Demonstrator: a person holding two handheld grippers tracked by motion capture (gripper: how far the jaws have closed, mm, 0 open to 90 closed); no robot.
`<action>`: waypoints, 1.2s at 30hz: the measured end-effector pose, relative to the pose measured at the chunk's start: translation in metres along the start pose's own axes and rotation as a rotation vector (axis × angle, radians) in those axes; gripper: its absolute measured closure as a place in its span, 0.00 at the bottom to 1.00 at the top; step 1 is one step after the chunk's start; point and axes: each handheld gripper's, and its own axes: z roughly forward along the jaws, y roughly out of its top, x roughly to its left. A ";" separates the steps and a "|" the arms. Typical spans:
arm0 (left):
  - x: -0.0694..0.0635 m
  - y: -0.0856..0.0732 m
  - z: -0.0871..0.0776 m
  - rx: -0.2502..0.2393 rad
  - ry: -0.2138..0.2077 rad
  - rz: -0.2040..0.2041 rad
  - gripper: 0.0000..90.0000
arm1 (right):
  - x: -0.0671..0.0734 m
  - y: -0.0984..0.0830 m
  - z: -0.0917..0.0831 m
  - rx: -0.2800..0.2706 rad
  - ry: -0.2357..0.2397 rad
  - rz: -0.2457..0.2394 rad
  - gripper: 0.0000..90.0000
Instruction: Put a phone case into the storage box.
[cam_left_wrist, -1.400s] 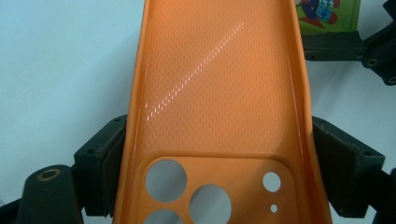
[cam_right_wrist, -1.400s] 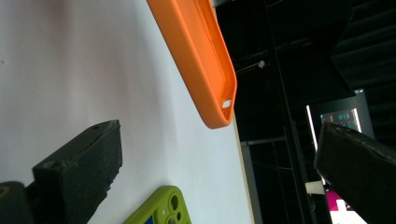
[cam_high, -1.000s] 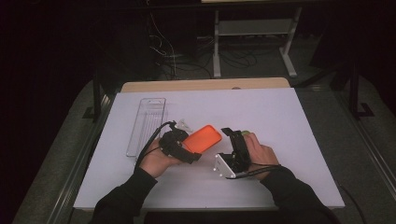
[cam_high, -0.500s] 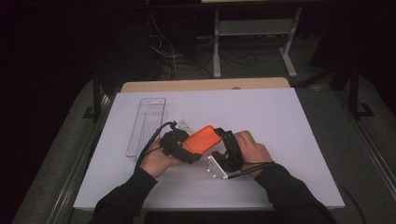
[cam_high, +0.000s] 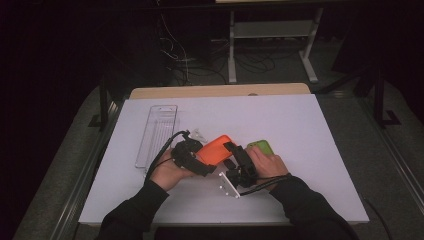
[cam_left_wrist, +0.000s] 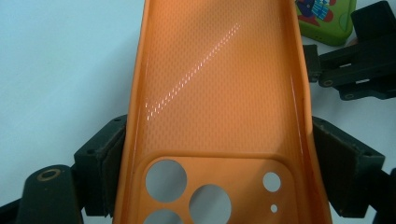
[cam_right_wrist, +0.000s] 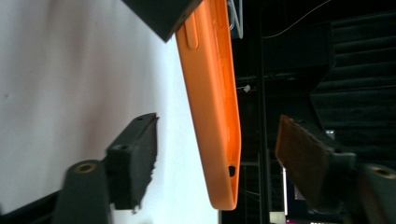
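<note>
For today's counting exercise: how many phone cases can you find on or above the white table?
2. The orange silicone phone case is held above the table between the left gripper's jaws. The green phone case lies on the table beside the right hand, partly hidden.

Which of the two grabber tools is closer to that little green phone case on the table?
Right. The right gripper sits just beside the green case, with the hand next to it; the left gripper, clamped on the orange case, is farther away.
</note>
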 end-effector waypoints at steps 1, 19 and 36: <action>0.000 0.000 0.000 0.001 -0.001 -0.001 0.18 | 0.000 0.000 -0.001 -0.001 -0.002 0.001 0.36; -0.003 0.001 0.000 -0.003 -0.011 0.026 0.18 | 0.008 0.005 -0.003 0.018 -0.018 -0.064 0.71; -0.004 -0.001 -0.002 -0.028 -0.027 0.060 0.16 | 0.012 0.008 -0.006 0.026 -0.039 -0.118 0.86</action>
